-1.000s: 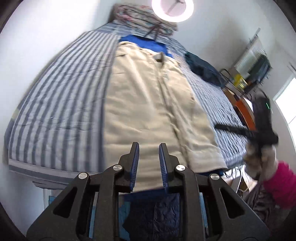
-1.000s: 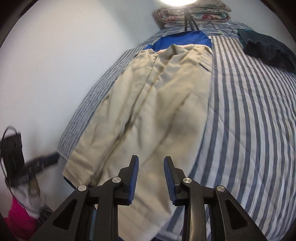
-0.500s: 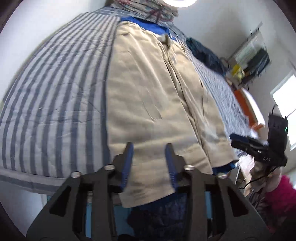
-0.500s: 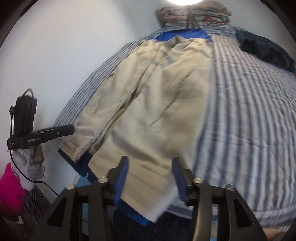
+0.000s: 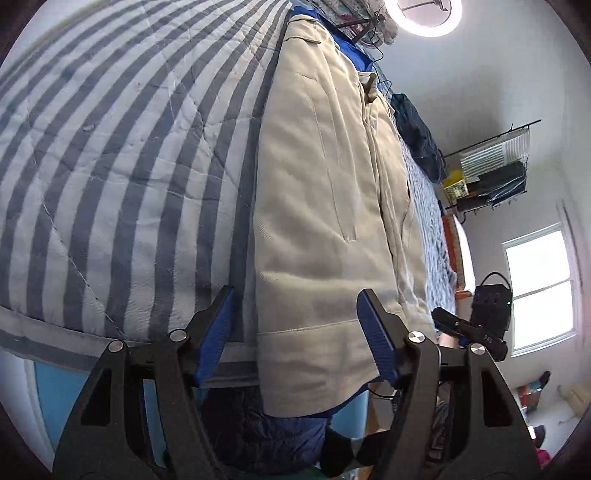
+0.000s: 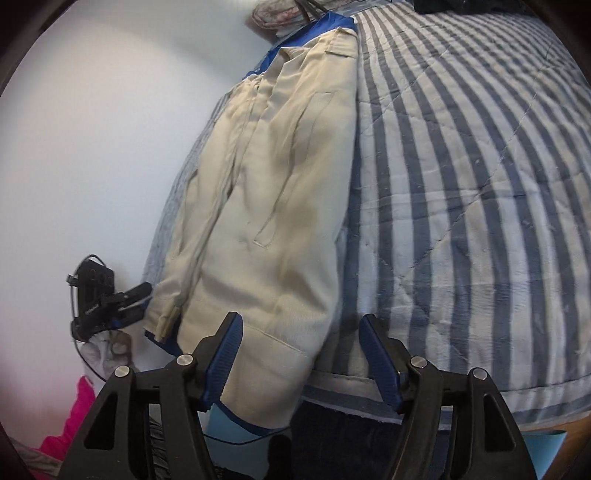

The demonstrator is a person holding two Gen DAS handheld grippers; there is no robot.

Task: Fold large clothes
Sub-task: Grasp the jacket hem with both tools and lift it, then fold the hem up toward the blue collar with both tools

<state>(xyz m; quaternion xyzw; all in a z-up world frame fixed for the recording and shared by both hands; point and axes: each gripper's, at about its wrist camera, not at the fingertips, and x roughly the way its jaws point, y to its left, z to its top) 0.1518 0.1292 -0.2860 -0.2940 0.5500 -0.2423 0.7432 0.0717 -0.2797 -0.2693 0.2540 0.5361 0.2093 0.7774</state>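
Left wrist view: beige cotton jacket with blue lining [image 5: 325,206] lies flat on striped quilted bed [image 5: 122,166], long axis running collar-far to hem-near, hem overhanging bed edge. No cross fold yet. Left tool [image 5: 295,336] and right tool [image 6: 301,358] have just been opening, jaws apart, straddling hem corners, not gripping.

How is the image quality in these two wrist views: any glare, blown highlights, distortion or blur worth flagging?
Left wrist view: the ring light and the window are blown out; fisheye bends the striped quilt; the beige jacket is sharp. Right wrist view: the wall is washed pale, the quilt stripes curve strongly, the jacket stays in focus, and the frame corners vignette dark.
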